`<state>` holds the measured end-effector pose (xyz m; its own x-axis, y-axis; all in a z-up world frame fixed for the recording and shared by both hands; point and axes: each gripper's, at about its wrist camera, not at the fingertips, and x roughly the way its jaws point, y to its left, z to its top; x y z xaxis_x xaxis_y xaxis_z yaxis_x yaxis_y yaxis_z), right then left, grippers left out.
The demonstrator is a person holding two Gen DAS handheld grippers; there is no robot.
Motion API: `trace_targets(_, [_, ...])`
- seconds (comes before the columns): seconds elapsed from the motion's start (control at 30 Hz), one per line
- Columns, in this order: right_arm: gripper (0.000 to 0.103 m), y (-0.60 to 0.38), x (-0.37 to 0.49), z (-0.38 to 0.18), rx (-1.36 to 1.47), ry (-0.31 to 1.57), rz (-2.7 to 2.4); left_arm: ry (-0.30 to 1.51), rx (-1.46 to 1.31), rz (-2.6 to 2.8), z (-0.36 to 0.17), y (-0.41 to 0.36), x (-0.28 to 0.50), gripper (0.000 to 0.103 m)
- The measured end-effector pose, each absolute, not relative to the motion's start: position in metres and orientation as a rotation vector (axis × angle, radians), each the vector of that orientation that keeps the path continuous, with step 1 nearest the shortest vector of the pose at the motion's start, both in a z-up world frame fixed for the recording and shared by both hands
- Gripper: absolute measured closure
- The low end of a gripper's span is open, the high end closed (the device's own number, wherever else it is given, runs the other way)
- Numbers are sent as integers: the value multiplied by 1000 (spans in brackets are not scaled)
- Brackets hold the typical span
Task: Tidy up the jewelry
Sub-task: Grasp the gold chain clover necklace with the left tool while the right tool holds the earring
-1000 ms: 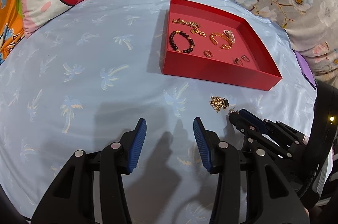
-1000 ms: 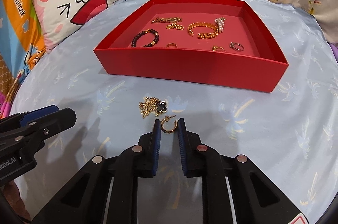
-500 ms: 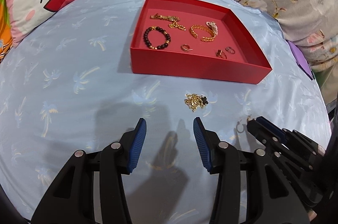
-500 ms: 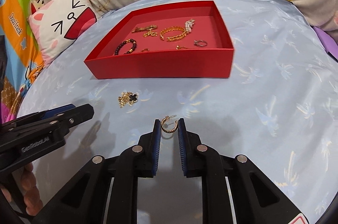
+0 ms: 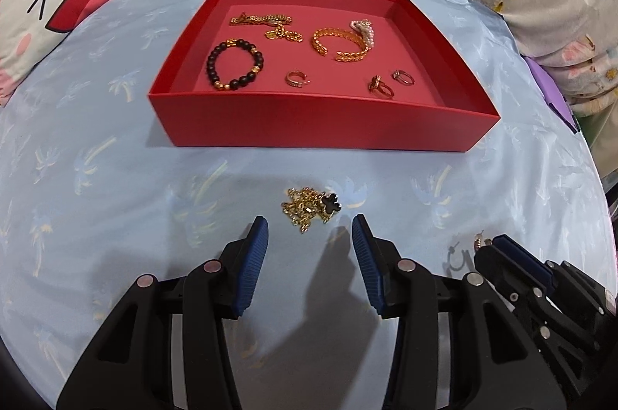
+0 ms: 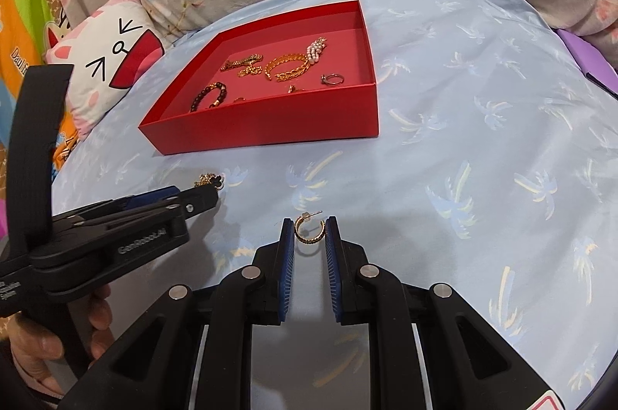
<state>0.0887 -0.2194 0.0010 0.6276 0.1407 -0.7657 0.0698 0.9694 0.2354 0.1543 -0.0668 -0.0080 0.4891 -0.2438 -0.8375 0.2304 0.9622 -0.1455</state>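
Pinching 1 light, stiff hoop earring (image 6: pixel 309 231) in the right hand-held gripper (image 6: pixel 309 236); left hand-held gripper (image 5: pixel 307 236) half-open, closing toward the limp tangled chain (image 5: pixel 309 209), best scooped at its bunched middle.

surface: blue palm-print sheet (image 5: pixel 116 178) | on it: red tray (image 5: pixel 320 128), gold chain heap (image 5: pixel 309 209)

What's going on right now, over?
Right gripper shut on hoop earring. Left gripper open, above chain on the sheet. Red tray ahead, nothing blocking.
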Motion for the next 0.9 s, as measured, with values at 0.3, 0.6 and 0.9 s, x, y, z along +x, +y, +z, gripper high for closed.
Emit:
trace_targets(0.3, [88,-224,92,0,272,893,52,980,57,-251,-11,-80,163,79])
trace_targets(0.6, [88,-224,91,1,274,892,56,982,50,-265,-9,-79,159,96])
trace_targets(0.9, [88,-217,82,16,257,867,90,963,14,-273,9,-64,140,100])
